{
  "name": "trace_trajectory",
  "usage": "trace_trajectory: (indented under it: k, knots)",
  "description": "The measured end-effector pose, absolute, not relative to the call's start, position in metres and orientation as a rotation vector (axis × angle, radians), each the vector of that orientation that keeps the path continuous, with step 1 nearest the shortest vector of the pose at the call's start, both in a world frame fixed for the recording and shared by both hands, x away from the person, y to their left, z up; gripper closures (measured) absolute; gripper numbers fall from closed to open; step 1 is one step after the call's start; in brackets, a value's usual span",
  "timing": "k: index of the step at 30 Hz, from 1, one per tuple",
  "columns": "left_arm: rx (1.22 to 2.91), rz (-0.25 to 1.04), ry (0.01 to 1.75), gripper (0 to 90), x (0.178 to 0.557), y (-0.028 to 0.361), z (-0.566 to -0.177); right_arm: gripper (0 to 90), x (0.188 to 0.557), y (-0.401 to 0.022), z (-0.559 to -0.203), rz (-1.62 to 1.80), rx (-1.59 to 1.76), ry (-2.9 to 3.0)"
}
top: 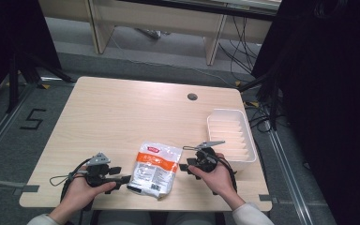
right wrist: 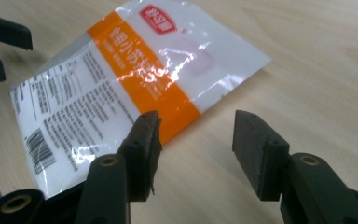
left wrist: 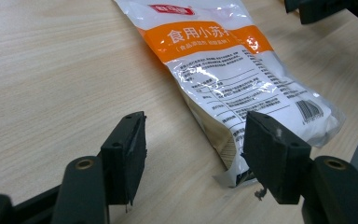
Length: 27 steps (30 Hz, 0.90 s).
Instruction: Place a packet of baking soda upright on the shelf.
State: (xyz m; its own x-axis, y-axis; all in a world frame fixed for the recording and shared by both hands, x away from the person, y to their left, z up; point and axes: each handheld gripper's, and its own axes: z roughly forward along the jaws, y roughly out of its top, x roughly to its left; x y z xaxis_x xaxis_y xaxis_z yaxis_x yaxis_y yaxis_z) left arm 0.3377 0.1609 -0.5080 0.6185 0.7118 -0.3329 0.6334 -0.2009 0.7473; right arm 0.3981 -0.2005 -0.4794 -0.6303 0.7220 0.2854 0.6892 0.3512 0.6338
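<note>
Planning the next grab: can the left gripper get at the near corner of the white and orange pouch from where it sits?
Probably yes. The left gripper is open, the pouch corner lies just ahead by one jaw, and only bare table lies between.

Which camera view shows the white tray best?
The high view: the white tray stands whole at the table's right side, its ribbed inside visible, just beyond the right claw. The two gripper views look at the white and orange bag instead.
</note>
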Motion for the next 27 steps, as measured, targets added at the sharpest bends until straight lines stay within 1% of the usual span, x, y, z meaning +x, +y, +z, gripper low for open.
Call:
trace_trajectory:
  k: [3,5,8,9,14,20,27]
  knots:
    - [1.912,0.099,1.069,38.7,0.337,0.161,-0.508,48.8,0.408,-0.198,-0.474,1.115,1.322,2.551]
    - [1.922,0.096,1.061,38.9,0.336,0.161,-0.508,48.3,0.420,-0.194,-0.470,1.105,1.333,2.526]
    - [1.935,0.092,1.053,39.0,0.335,0.159,-0.509,47.5,0.428,-0.190,-0.463,1.071,1.373,2.546]
    - [1.935,0.092,1.050,39.1,0.335,0.159,-0.509,47.2,0.439,-0.188,-0.462,1.071,1.307,2.549]
    - [1.952,0.089,1.035,39.4,0.334,0.158,-0.509,44.9,0.456,-0.182,-0.457,0.969,1.293,2.640]
    - [1.961,0.077,1.012,40.6,0.332,0.154,-0.508,44.4,0.475,-0.171,-0.456,0.923,1.296,2.716]
    - [1.976,0.066,0.996,41.3,0.329,0.150,-0.507,43.4,0.491,-0.161,-0.464,0.842,1.305,2.788]
